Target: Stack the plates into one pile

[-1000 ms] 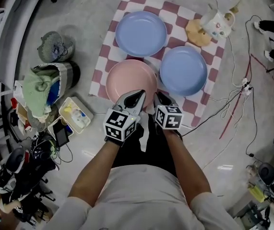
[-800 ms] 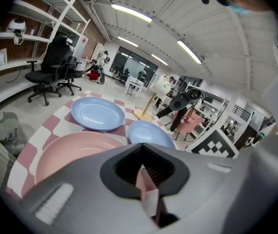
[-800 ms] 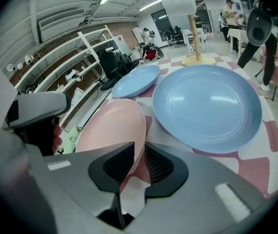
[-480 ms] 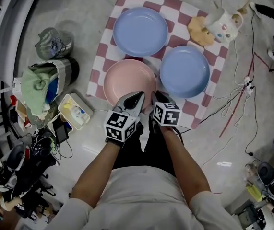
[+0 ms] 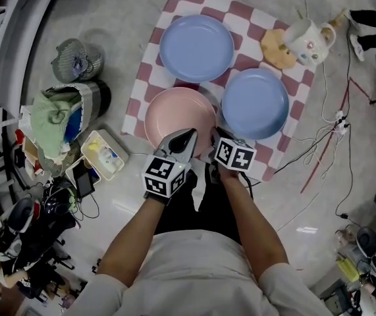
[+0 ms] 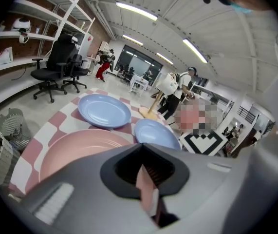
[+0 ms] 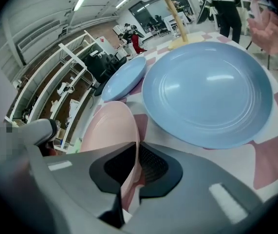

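A pink plate (image 5: 178,117) lies on the near part of a red-and-white checked cloth (image 5: 267,20). Both grippers hold its near rim. My left gripper (image 5: 188,137) is shut on the rim, which shows pinched between its jaws in the left gripper view (image 6: 141,150). Just to its right, my right gripper (image 5: 215,138) is shut on the same rim (image 7: 135,147). One blue plate (image 5: 255,103) (image 7: 209,91) lies beside the pink plate on the right. A second blue plate (image 5: 196,48) (image 6: 104,110) lies farther back.
A white mug (image 5: 309,39) stands by a cork coaster (image 5: 276,50) at the cloth's far right corner. Cables (image 5: 326,137) trail across the floor on the right. A fan (image 5: 76,61), a bag (image 5: 62,114) and a white box (image 5: 105,157) crowd the left.
The head view has shifted a little. Both grippers stay shut on the pink plate's near rim, and the plates keep their places on the cloth.
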Tool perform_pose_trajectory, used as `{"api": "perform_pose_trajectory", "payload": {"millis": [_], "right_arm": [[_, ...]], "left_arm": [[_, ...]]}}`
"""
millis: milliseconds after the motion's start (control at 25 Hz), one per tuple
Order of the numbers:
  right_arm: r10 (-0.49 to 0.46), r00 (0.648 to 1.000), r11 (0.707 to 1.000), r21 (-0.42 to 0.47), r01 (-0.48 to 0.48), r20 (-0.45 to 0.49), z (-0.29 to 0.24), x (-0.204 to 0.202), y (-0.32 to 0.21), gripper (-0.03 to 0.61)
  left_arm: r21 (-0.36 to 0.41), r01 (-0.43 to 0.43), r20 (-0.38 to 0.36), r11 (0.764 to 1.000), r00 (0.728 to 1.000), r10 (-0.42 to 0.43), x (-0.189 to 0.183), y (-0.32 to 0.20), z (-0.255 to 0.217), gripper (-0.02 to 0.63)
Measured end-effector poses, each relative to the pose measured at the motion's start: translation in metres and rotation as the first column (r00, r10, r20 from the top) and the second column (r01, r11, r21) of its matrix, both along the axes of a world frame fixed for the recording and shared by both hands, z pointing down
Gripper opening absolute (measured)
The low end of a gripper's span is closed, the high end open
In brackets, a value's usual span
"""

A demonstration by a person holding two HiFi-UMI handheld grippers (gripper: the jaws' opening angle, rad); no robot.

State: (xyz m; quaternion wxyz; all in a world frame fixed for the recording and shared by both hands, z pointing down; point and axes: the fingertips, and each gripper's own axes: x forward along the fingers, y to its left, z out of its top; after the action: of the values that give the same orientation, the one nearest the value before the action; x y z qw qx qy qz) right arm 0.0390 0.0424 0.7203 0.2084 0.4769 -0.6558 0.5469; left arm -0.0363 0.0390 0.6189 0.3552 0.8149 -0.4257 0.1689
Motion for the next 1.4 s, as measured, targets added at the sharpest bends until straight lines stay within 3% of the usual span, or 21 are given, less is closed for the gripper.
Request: {"api": "perform_pose_trajectory", "payload": {"millis": [600, 1400], "right_arm": [[0.043, 0.990, 0.998, 0.050, -0.050, 0.137, -0.053, 0.017, -0.020, 0.035], [0.317, 0.941, 0.940, 0.096, -0.329, 0.116, -0.083, 0.174, -0.054, 0.040]], "left_arm": [[0.066, -0.013, -0.011, 0.998, 1.000, 0.014, 0.009, -0.020, -0.035, 0.006], [0.105, -0.173, -0.045, 0.979, 0.983, 0.178, 0.094, -0.062, -0.064, 0.006]]}}
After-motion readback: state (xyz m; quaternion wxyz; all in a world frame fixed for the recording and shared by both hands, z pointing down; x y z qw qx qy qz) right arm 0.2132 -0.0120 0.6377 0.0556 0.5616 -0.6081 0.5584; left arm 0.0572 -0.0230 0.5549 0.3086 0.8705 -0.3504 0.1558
